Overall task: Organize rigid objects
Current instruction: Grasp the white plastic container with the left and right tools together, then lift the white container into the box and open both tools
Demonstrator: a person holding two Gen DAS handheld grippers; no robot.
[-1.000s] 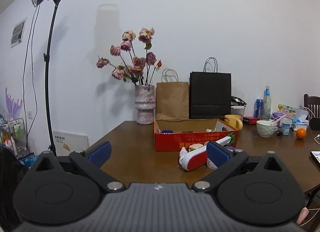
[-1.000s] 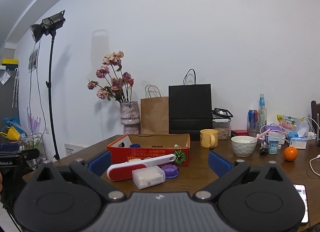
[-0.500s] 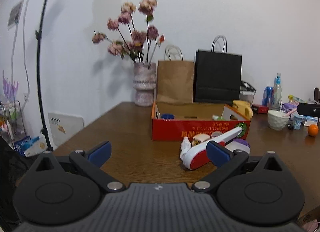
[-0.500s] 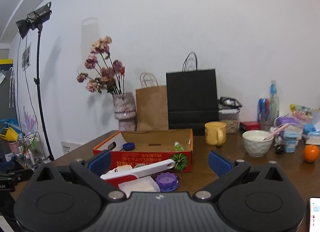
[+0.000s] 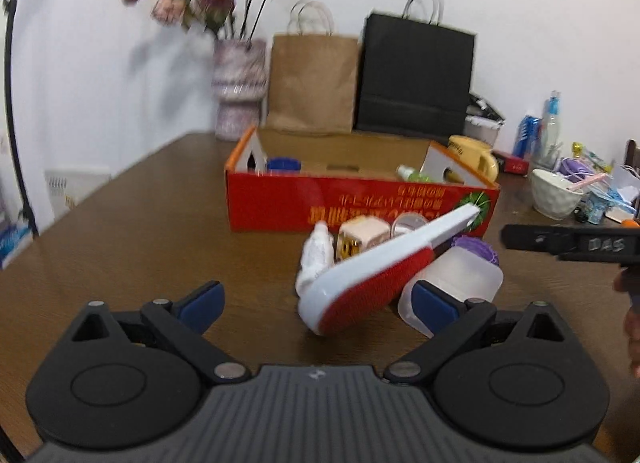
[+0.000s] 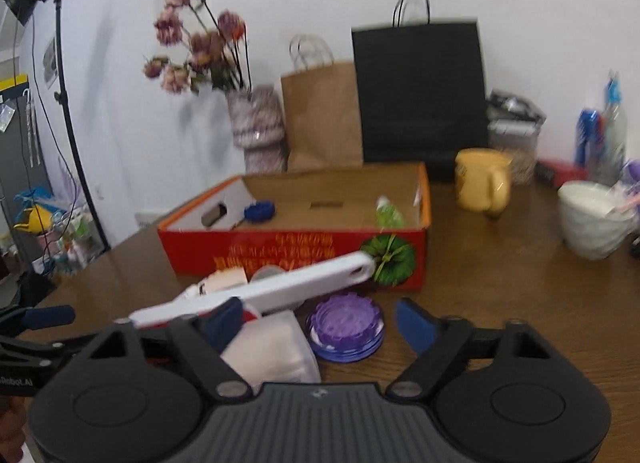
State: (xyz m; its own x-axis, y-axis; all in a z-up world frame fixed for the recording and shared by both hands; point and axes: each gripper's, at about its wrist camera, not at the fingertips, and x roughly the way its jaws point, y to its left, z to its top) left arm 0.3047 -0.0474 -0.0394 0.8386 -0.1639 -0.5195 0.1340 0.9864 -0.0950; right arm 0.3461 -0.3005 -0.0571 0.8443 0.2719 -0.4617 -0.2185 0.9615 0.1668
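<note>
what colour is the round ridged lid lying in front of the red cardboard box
Purple; the round ridged plastic lid shows best in the right wrist view.

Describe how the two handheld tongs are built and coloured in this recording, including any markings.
Both the left tongs and right tongs share one design: a black ribbed body, two round black discs at the sides, angled black arms with silver pivot pins, and blue pads on the fingertips. A small pale logo sits at the body's front edge. From the left camera, a black bar of the right unit shows handwritten lettering, too blurred to read surely.
</note>
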